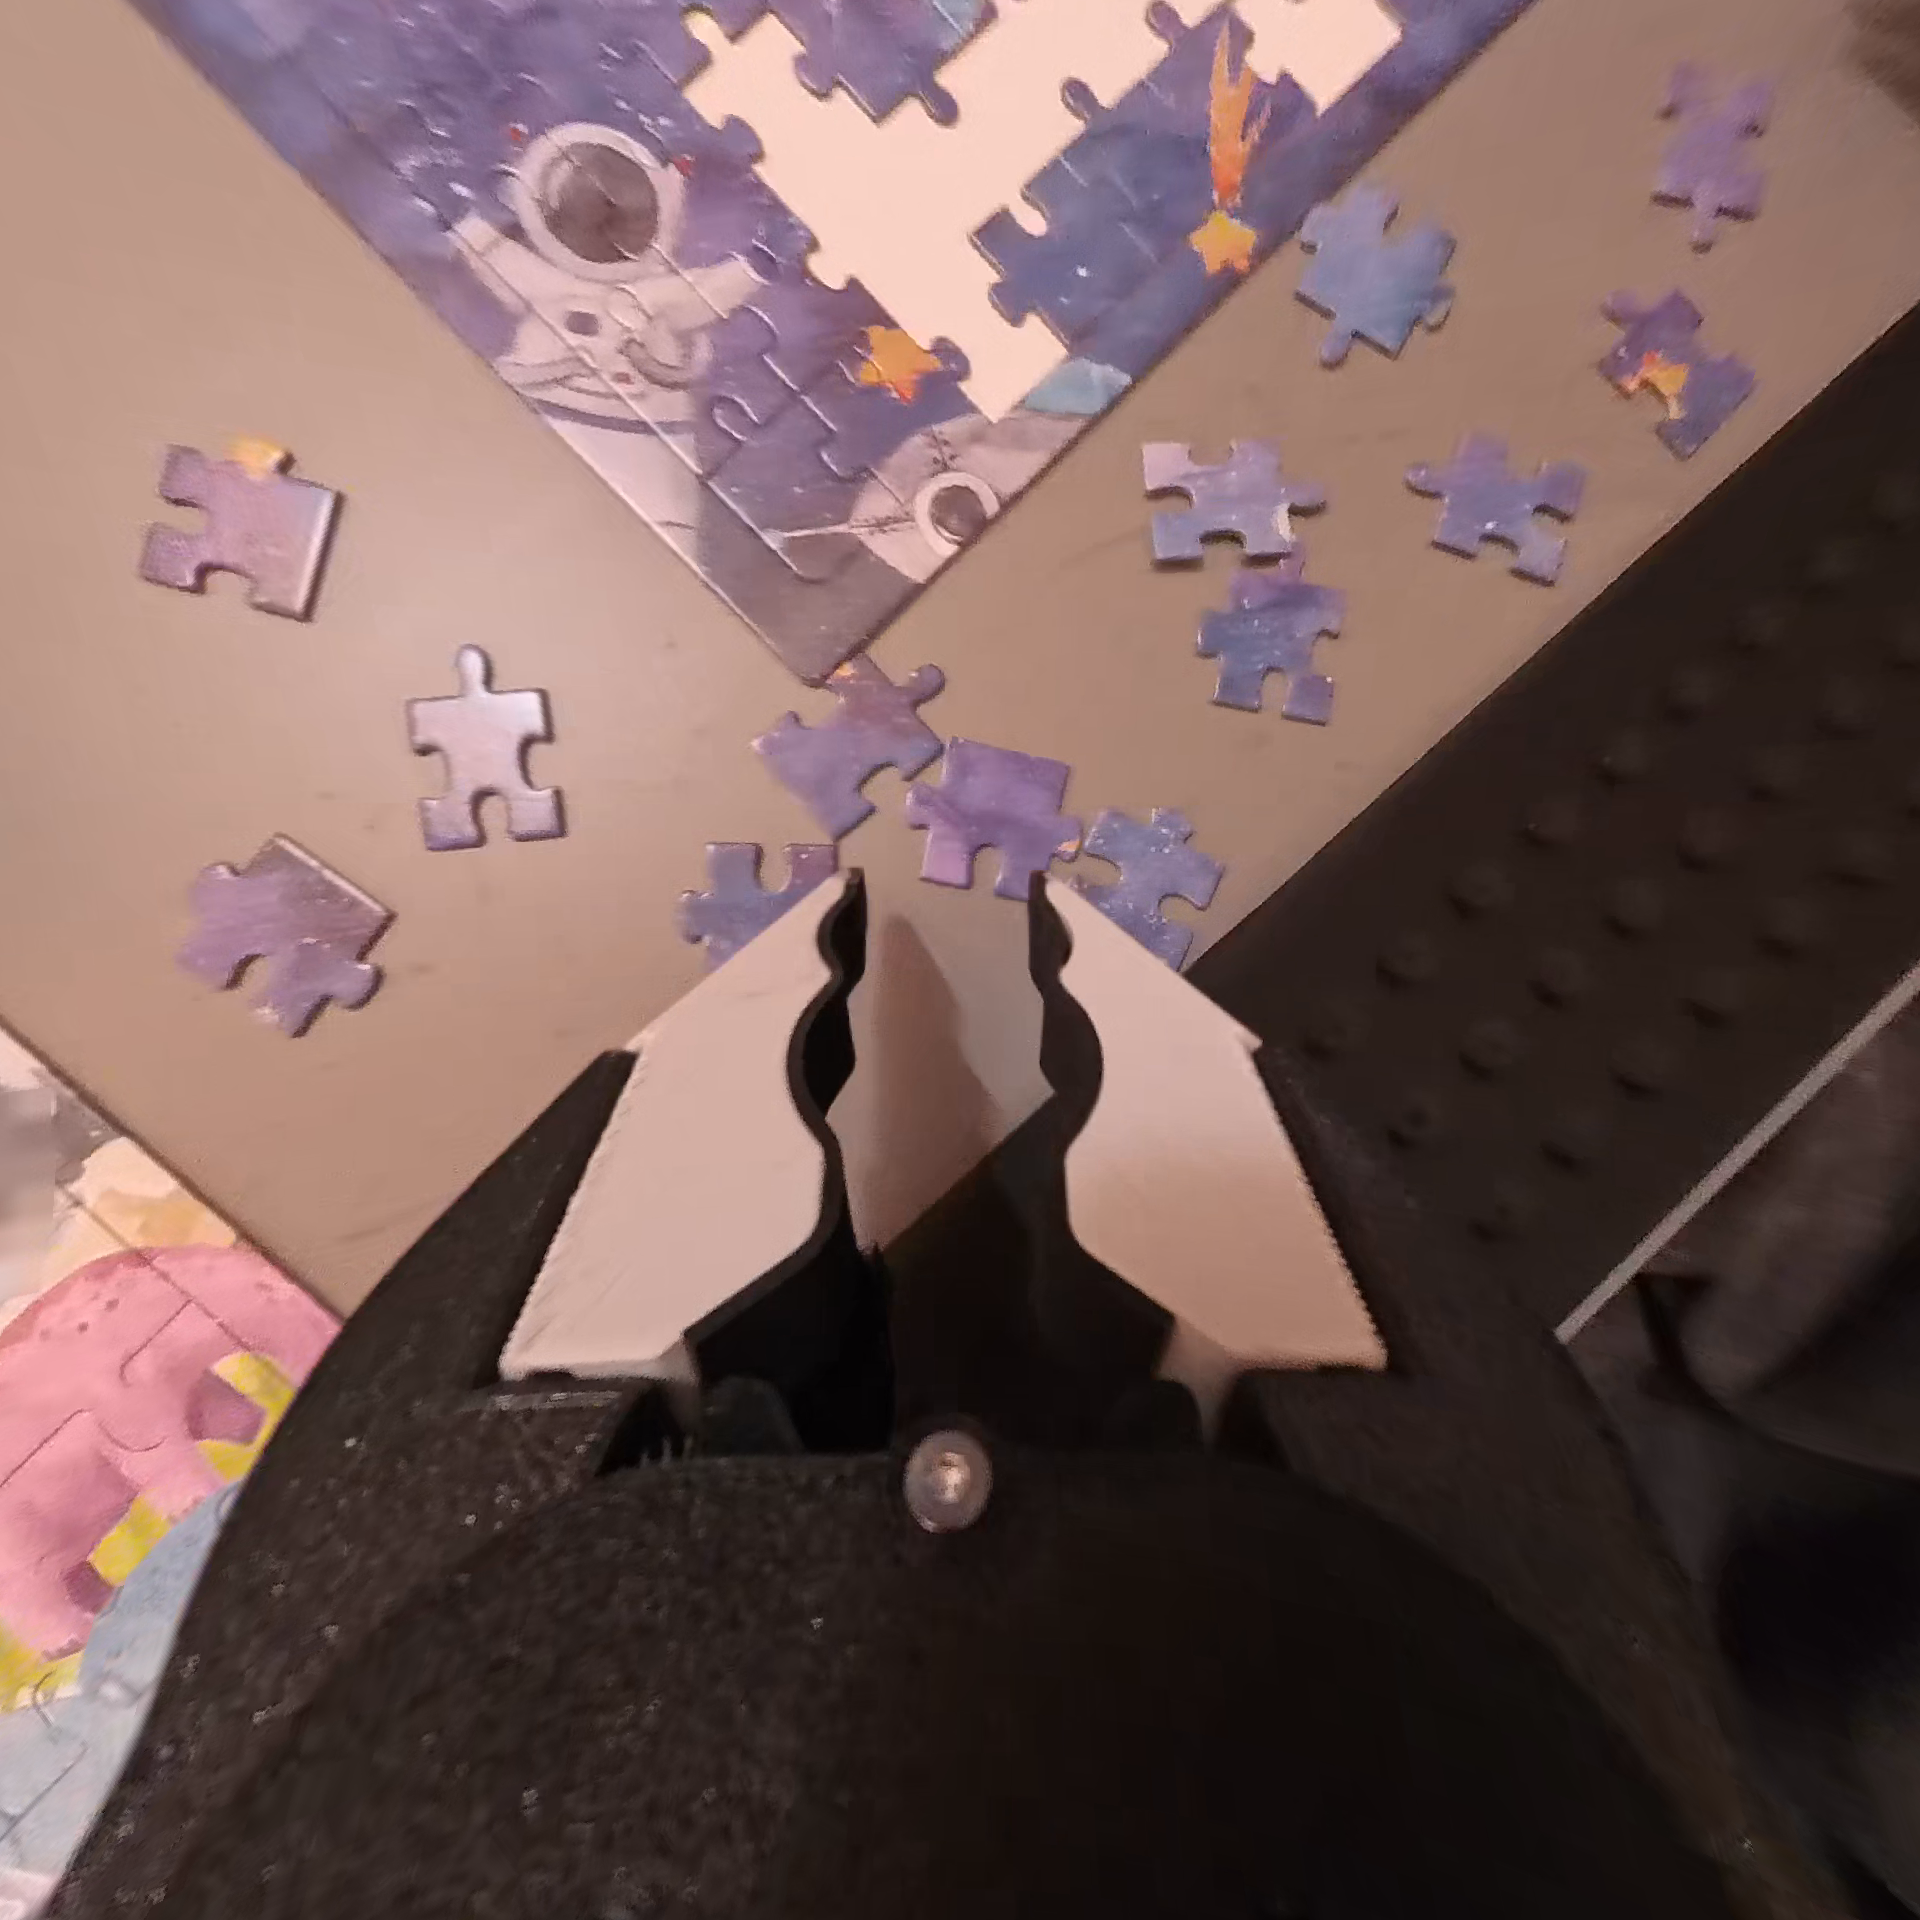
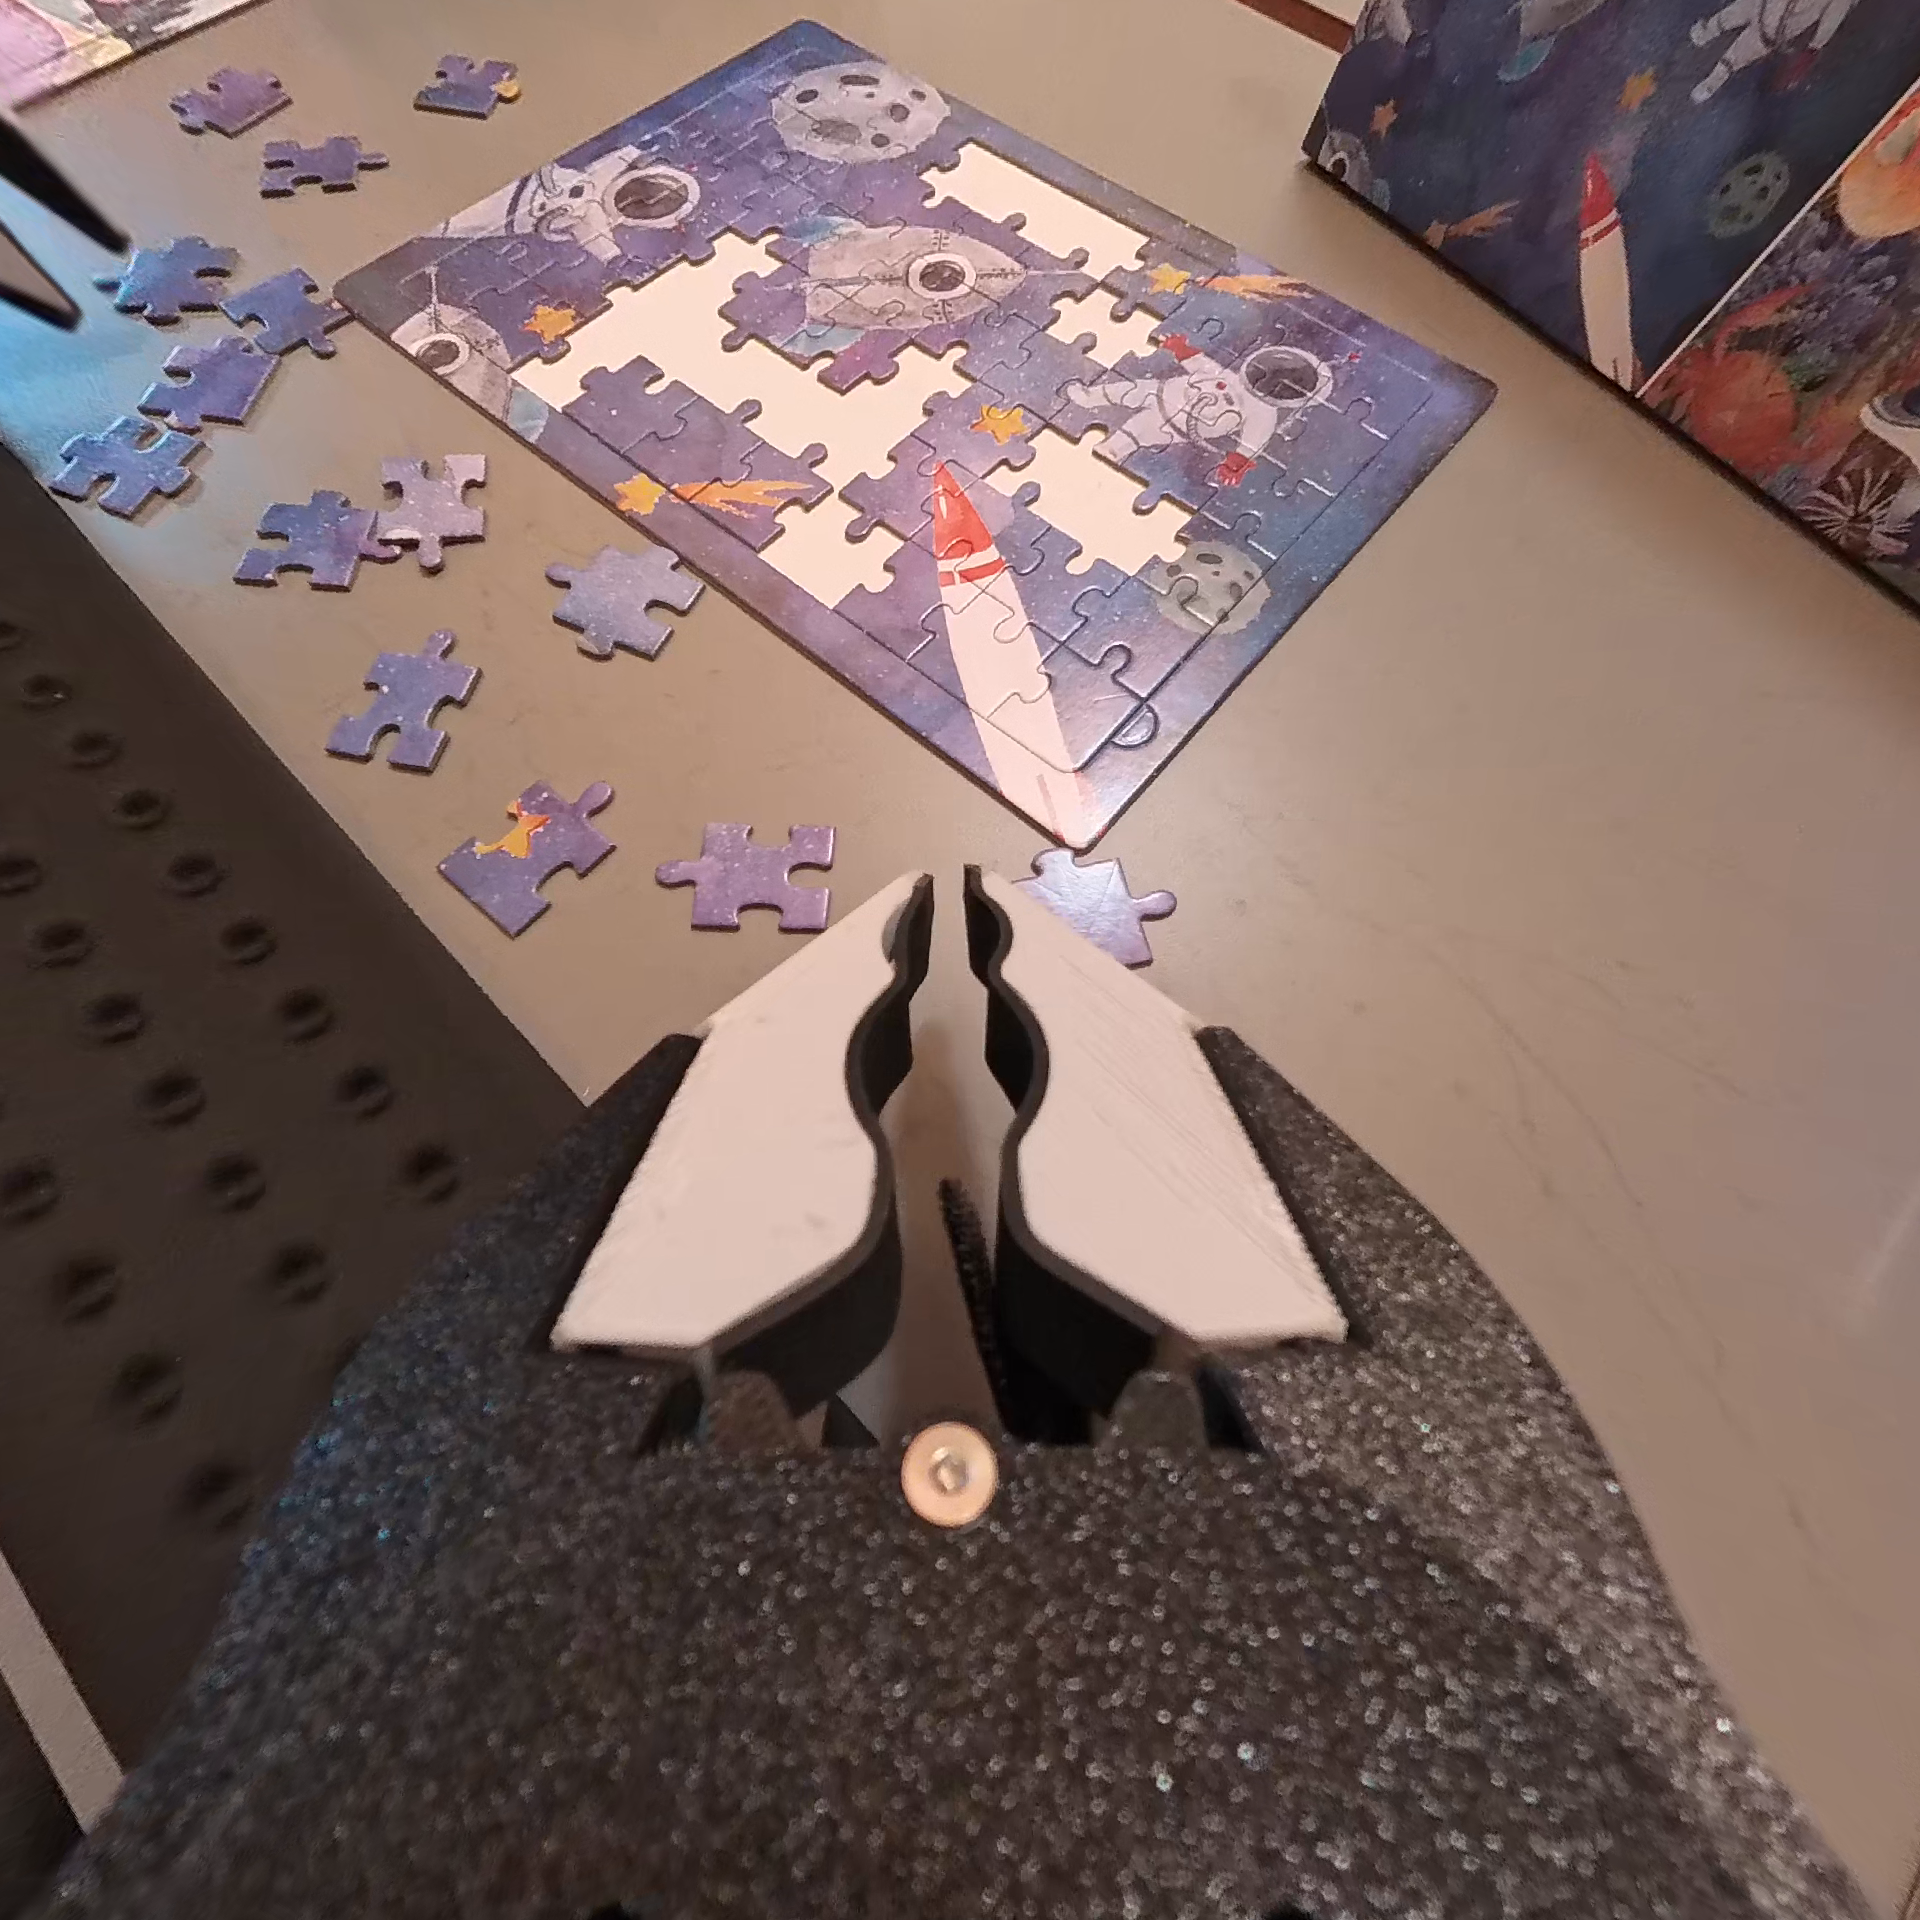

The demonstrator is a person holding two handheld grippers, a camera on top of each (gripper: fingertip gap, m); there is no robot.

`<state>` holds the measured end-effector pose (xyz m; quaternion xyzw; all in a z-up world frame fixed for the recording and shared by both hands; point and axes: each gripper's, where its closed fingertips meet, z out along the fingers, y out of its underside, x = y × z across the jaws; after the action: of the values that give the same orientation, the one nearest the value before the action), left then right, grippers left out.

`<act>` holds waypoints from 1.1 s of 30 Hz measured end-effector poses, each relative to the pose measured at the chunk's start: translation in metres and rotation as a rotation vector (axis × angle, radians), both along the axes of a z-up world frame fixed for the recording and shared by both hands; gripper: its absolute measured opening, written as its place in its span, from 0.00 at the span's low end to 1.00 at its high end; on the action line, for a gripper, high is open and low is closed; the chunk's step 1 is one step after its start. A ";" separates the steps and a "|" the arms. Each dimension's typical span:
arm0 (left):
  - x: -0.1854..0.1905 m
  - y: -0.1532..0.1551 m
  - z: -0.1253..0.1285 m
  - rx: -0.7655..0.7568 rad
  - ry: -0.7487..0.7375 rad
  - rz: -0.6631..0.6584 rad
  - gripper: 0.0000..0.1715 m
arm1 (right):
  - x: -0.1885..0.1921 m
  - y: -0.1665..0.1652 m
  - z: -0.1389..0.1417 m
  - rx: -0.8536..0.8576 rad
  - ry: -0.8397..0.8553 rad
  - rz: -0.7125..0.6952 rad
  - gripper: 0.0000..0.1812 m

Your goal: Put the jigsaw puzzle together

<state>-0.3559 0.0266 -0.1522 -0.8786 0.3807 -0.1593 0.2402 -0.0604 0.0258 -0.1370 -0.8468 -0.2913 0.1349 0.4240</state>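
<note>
Partly assembled space-themed jigsaw puzzle (image 2: 914, 416) lying flat in its tray on the grey tabletop (image 2: 1455, 935). The border and most of the picture are in place: astronauts, a moon, a spacecraft and a red-and-white rocket read as complete or nearly so. Several white gaps (image 2: 831, 405) of bare tray remain, chiefly a branching one across the middle, one near the far edge and smaller ones toward the right side.

The pieces still to be placed lie loose (image 2: 400, 701) on the tabletop, scattered along the puzzle's left side and near its closest corner, all apart from the tray; a few overlap one another. In the left wrist view more loose pieces (image 1: 483, 748) lie on either side of the puzzle's corner (image 1: 821, 582).

The left tongs (image 1: 945, 883) stand moderately open and hold nothing, poised just above a small cluster of pieces, one purple piece (image 1: 987, 816) lying directly ahead of the gap. The right tongs (image 2: 948, 883) are nearly closed, a narrow slit showing between the tips, and are likewise empty; a pale piece (image 2: 1107, 904) lies just beside the right tip.

Judgement: the task is well past halfway; roughly a dozen and a half pieces appear left, and no piece is in hand.

A printed box (image 2: 1662, 208) stands at the far right.
</note>
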 end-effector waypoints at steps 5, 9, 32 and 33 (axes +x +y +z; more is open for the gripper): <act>0.009 0.000 -0.014 0.008 0.040 -0.019 0.21 | 0.000 0.000 0.002 0.012 -0.001 0.001 0.03; 0.009 0.002 -0.018 0.012 0.058 -0.035 0.21 | 0.000 -0.001 0.002 0.015 -0.001 0.001 0.03; 0.008 0.026 -0.010 0.089 0.092 0.070 0.28 | -0.001 -0.001 0.000 -0.001 0.000 0.007 0.04; 0.010 0.029 -0.010 0.083 0.082 0.099 0.33 | -0.001 -0.001 0.000 0.000 0.000 0.007 0.04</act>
<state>-0.3460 0.0559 -0.1624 -0.8915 0.3526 -0.0951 0.2679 -0.0612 0.0248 -0.1371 -0.8459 -0.2940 0.1365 0.4236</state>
